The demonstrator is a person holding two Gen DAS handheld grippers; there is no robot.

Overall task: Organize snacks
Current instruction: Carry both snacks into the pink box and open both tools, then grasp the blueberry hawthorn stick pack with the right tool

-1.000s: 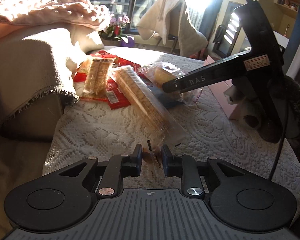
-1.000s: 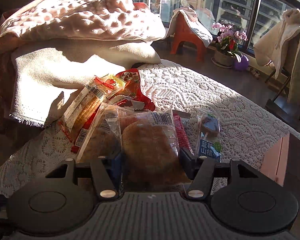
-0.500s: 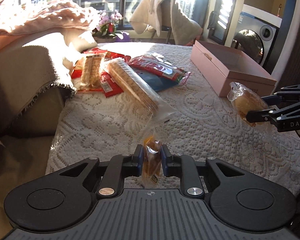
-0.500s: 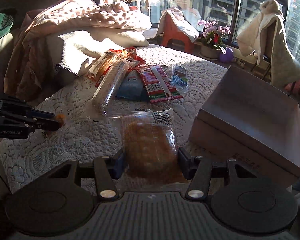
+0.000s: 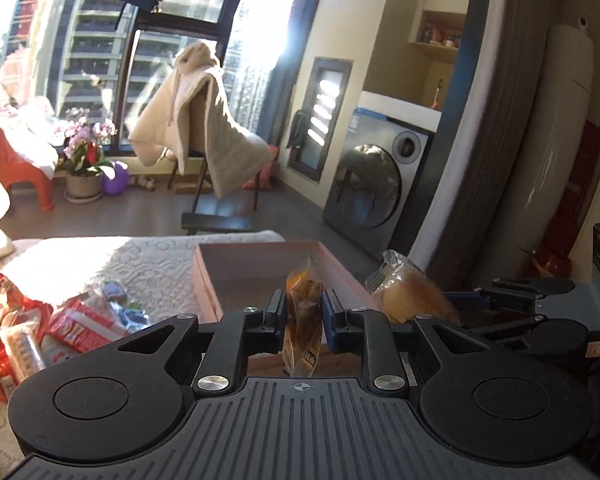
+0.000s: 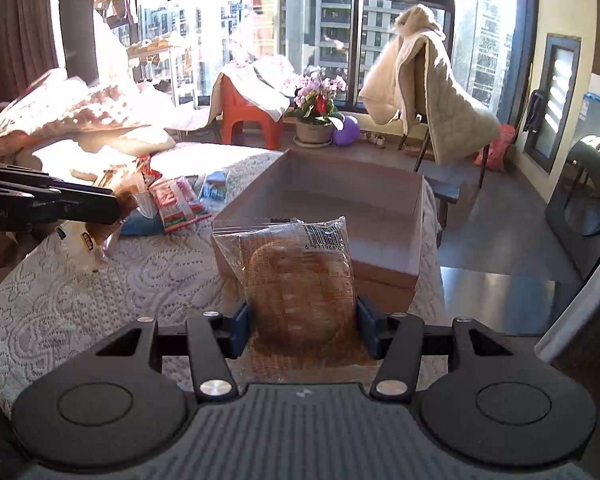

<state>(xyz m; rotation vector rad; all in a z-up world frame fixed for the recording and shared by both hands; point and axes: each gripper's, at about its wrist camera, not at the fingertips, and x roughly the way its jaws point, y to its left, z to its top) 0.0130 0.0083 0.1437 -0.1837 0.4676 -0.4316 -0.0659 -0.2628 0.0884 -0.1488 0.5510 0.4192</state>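
My left gripper [image 5: 303, 318] is shut on a small amber snack packet [image 5: 302, 320] and holds it just before the near rim of the open pink box [image 5: 236, 258]. My right gripper [image 6: 302, 322] is shut on a clear bag with a round brown bread [image 6: 296, 276], held in front of the same box [image 6: 320, 196]. In the left wrist view the bread bag [image 5: 408, 294] and right gripper [image 5: 520, 300] show at the right. In the right wrist view the left gripper [image 6: 112, 208] with its packet [image 6: 88, 236] shows at the left.
Loose snacks lie on the white lace cloth [image 6: 100, 300]: red packs [image 6: 176, 204], a blue pack [image 6: 216, 188], and biscuit sleeves [image 5: 20, 348]. Blankets [image 6: 80, 112] are piled at the left. A draped chair [image 5: 204, 132], a flower pot [image 6: 316, 120] and a washing machine [image 5: 376, 184] stand beyond.
Both grippers have swung right with their snacks, from the snack pile toward the pink box, which now sits directly ahead of each. Both have stayed shut.
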